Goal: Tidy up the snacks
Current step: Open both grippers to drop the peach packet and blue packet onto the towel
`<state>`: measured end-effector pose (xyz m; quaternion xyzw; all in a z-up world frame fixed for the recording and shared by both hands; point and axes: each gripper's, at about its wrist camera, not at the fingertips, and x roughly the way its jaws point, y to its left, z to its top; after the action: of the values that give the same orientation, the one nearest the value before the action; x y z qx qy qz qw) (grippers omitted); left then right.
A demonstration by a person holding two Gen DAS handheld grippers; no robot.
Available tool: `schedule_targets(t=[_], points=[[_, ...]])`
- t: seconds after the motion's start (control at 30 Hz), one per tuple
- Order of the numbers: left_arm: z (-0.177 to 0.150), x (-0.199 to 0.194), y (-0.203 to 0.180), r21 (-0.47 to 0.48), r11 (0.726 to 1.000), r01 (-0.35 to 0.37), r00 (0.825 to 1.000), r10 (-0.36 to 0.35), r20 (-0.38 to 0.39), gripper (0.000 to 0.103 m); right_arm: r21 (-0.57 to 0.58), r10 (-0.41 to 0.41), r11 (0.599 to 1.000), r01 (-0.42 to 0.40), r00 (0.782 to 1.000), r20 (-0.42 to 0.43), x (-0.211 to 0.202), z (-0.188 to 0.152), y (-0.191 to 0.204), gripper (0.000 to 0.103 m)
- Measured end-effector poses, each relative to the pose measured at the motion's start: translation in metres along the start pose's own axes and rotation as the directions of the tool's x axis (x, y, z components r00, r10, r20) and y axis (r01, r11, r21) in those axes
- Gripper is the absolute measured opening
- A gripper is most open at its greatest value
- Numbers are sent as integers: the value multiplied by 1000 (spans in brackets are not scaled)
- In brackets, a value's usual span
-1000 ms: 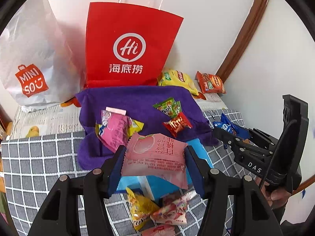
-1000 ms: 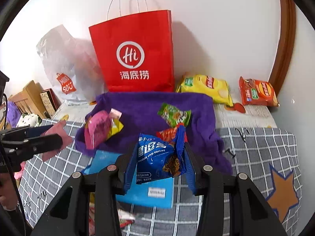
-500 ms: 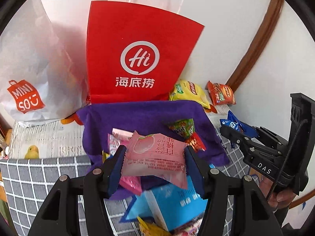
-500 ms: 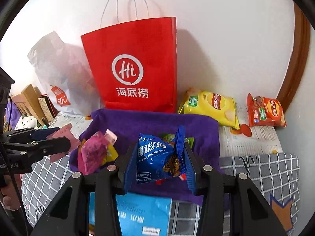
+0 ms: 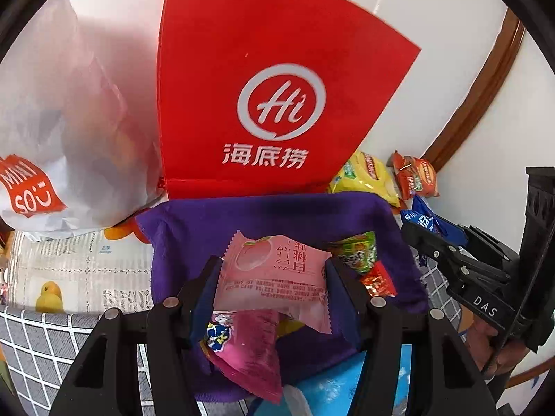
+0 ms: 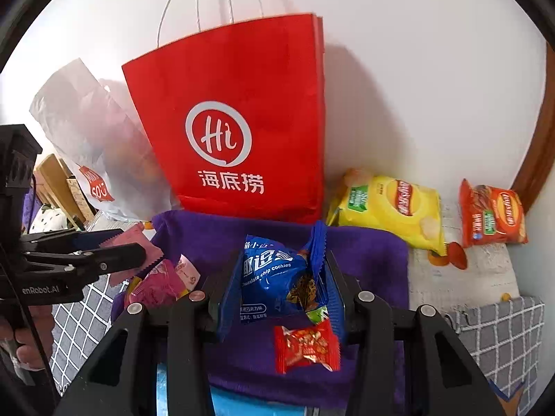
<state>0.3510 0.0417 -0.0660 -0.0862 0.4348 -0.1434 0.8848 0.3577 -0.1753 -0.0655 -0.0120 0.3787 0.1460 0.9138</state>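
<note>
Against the white wall stands a red paper bag [image 6: 236, 131], its rope handles seen only from the right wrist, with a purple cloth [image 5: 277, 215] spread at its foot. Over that cloth the left gripper [image 5: 272, 274] has its jaws partly closed on a pink peach snack packet [image 5: 274, 274], above a magenta packet [image 5: 249, 343]. Beside it, the right gripper [image 6: 281, 277] clamps a blue cookie packet [image 6: 274, 274] over a small red candy [image 6: 305, 346], and only this view shows both chip bags, yellow [image 6: 392, 208] and orange [image 6: 492, 215], in full.
</note>
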Motion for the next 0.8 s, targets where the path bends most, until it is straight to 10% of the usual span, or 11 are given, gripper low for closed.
schedule_targets(t=[0.8], points=[[-6,39,23,-32,999,-25,997,23,-75,58,-132,57,988,-77,987,-152,54,-26,2,44]])
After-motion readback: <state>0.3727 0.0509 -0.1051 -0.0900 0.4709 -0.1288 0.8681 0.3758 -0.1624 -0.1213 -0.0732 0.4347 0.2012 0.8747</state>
